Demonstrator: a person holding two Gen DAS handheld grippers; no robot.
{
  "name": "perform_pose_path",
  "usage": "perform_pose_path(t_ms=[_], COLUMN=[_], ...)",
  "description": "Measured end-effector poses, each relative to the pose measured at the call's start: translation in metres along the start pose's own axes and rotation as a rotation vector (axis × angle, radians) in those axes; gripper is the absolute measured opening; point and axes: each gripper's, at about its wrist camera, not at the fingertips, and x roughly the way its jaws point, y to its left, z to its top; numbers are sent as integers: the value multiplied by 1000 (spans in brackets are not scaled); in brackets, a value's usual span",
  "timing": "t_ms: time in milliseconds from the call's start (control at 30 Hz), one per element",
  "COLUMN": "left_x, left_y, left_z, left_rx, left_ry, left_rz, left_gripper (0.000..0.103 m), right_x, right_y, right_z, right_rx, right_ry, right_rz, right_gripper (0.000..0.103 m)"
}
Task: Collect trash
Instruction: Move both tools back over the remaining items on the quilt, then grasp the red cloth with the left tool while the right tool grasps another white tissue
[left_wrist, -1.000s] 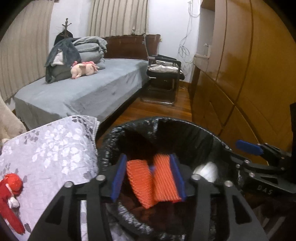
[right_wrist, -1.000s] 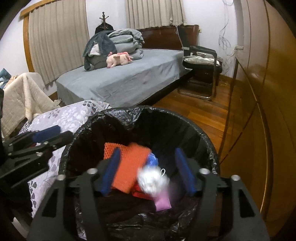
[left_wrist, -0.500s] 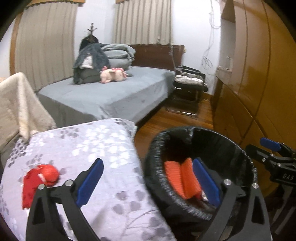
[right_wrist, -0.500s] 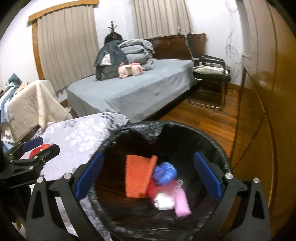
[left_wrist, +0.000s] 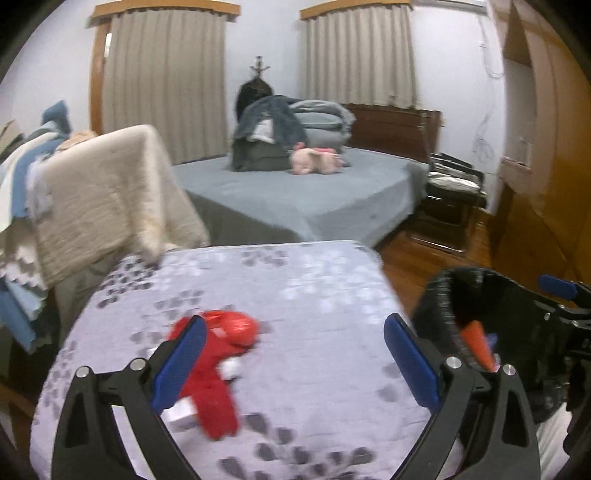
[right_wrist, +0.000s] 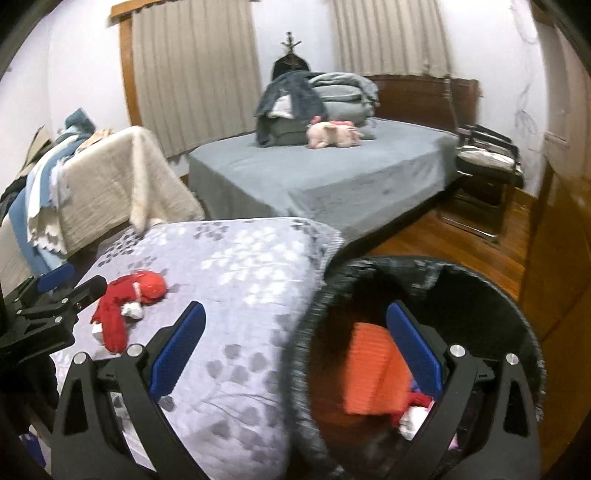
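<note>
A black-lined trash bin (right_wrist: 424, 269) (left_wrist: 439, 291) stands on the wood floor beside a floral grey cushion (left_wrist: 303, 280) (right_wrist: 240, 258). Inside the bin lie an orange mesh piece (right_wrist: 373, 373), a red scrap and pale wrappers (right_wrist: 410, 417). On the cushion lie red crumpled trash (left_wrist: 214, 365) (right_wrist: 125, 302) and small white bits (right_wrist: 131, 312). My left gripper (left_wrist: 293, 354) hangs open over the cushion, the red trash by its left finger. My right gripper (right_wrist: 295, 347) is open, straddling the bin's rim, with nothing between its pads.
A grey bed (right_wrist: 332, 177) with folded bedding and a pink plush toy (right_wrist: 332, 134) lies behind. A cream blanket drapes a chair (left_wrist: 103, 199) at left. A black chair (left_wrist: 450, 192) and wooden wardrobe (left_wrist: 546, 184) stand at right.
Both grippers opened and dropped the orange mesh and the white and pink trash into the bin. Both then swung left, off the bin and towards the cushion with the red trash.
</note>
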Motion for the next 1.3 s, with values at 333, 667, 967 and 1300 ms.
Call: perform_pose_path(t_ms=[333, 667, 967, 1300], left_x=[25, 71, 80, 40], left_y=[69, 85, 81, 101], left_z=[-18, -35, -39, -24], left_rx=[-90, -107, -106, -157], left_ry=[61, 141, 139, 64], left_rz=[96, 87, 59, 63], left_gripper=[72, 46, 12, 7], right_x=[55, 94, 107, 107], right_y=[56, 80, 86, 104], right_z=[8, 4, 4, 7], right_rx=[-47, -74, -82, -107], right_ry=[34, 93, 111, 100], right_rz=[77, 92, 99, 134], right_gripper=[96, 96, 96, 96])
